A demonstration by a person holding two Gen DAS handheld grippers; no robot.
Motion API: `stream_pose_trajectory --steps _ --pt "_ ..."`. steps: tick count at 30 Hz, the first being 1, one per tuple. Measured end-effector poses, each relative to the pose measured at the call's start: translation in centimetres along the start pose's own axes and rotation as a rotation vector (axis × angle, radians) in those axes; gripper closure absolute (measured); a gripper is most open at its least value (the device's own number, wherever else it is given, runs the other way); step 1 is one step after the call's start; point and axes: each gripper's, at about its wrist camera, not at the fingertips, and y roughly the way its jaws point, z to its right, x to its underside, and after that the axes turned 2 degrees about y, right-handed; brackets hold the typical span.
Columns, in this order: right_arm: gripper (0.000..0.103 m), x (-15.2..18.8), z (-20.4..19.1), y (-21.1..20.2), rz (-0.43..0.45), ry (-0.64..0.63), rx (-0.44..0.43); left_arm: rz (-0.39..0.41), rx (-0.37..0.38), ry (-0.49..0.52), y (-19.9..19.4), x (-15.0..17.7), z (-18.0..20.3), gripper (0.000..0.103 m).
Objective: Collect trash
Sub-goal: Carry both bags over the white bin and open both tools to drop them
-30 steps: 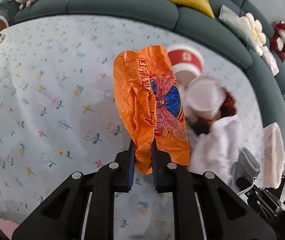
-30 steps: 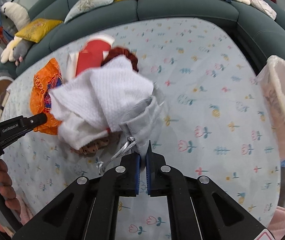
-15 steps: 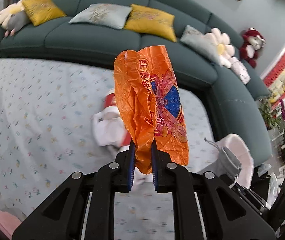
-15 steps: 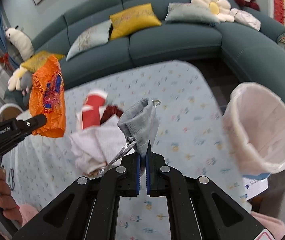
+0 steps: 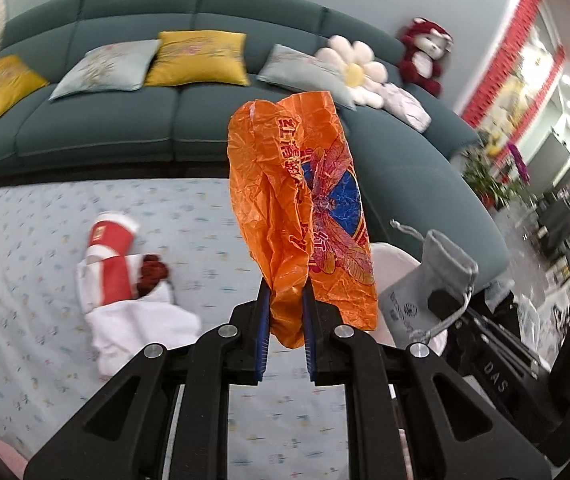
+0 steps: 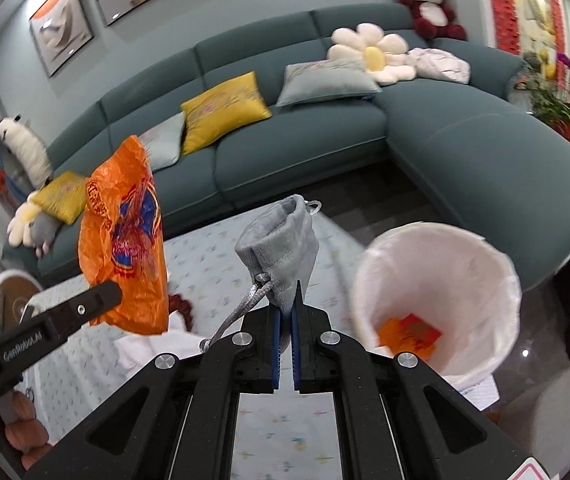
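- Currently the left gripper (image 5: 286, 332) is clamped on the orange wrapper (image 5: 301, 216), held in the air, left of the lined bin (image 6: 437, 300).
- Right gripper (image 6: 285, 354) is pinched shut on the grey pouch (image 6: 281, 252), near the bin's left rim.
- Risk: the light wrapper may drift and land on the tablecloth (image 5: 25, 300) if released short of the opening.
- Risk: the pouch cord may snag the rim.

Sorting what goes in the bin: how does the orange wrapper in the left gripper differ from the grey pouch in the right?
The orange wrapper is crinkly printed plastic; the grey drawstring pouch is soft plain fabric. The wrapper looks longer and flatter, the pouch shorter with an open mouth and dangling cord. Both are pinched at the bottom, standing upright, off the table.
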Motion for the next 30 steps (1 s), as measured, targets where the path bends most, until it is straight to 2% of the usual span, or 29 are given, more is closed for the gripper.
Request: stream_pose_trajectory --steps 10,17,23,30 --pt "0.099 -1.1 7.0 -0.7 0.018 0.053 0.055 -0.052 0.046 0.123 3.6 0.8 8.2 0.089" --pt "0.099 -1.3 10.6 -0.1 0.011 0.094 0.086 -0.100 0.070 0.189 6.4 1.5 12.2 0.089" --pt "0.099 -1.4 13.0 0.7 0.001 0.125 0.105 -0.146 0.092 0.194 9.0 1.7 13.7 0.089" --pt "0.097 -1.6 14.1 1.8 -0.014 0.130 0.107 -0.190 0.099 0.224 11.6 2.0 15.4 0.086"
